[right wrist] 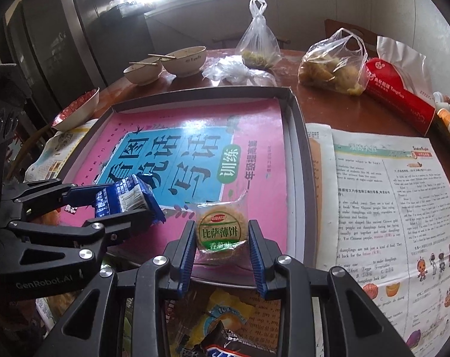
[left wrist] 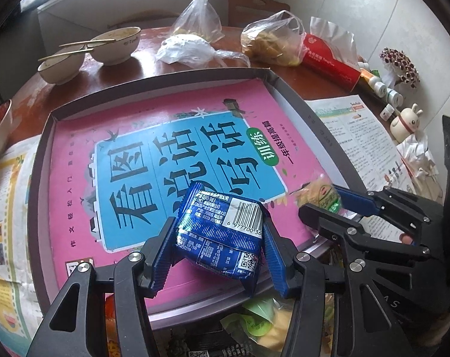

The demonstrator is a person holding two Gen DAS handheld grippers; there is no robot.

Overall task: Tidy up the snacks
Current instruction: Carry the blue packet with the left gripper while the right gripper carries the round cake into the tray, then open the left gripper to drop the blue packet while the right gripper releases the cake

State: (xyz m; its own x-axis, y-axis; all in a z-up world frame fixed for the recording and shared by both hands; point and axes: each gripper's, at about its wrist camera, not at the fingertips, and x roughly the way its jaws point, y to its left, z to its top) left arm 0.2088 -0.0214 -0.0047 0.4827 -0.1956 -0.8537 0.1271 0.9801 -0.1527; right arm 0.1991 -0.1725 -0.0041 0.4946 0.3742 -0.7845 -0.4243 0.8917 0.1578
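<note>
My left gripper (left wrist: 217, 238) is shut on a blue snack packet (left wrist: 222, 232) and holds it over the near edge of a grey tray (left wrist: 299, 101) lined with a pink book (left wrist: 165, 136). It also shows in the right wrist view (right wrist: 126, 199). My right gripper (right wrist: 220, 238) is shut on a clear-wrapped round biscuit with a green label (right wrist: 220, 232), just above the tray's near edge. In the left wrist view the right gripper (left wrist: 323, 202) sits to the right of the blue packet.
More snack packets (right wrist: 225, 321) lie on the table in front of the tray. Two bowls with chopsticks (left wrist: 99, 50), plastic bags of food (left wrist: 272, 38), a red box (left wrist: 332, 62) and small bottles (left wrist: 385, 92) stand behind. Newspaper (right wrist: 388, 208) covers the table on the right.
</note>
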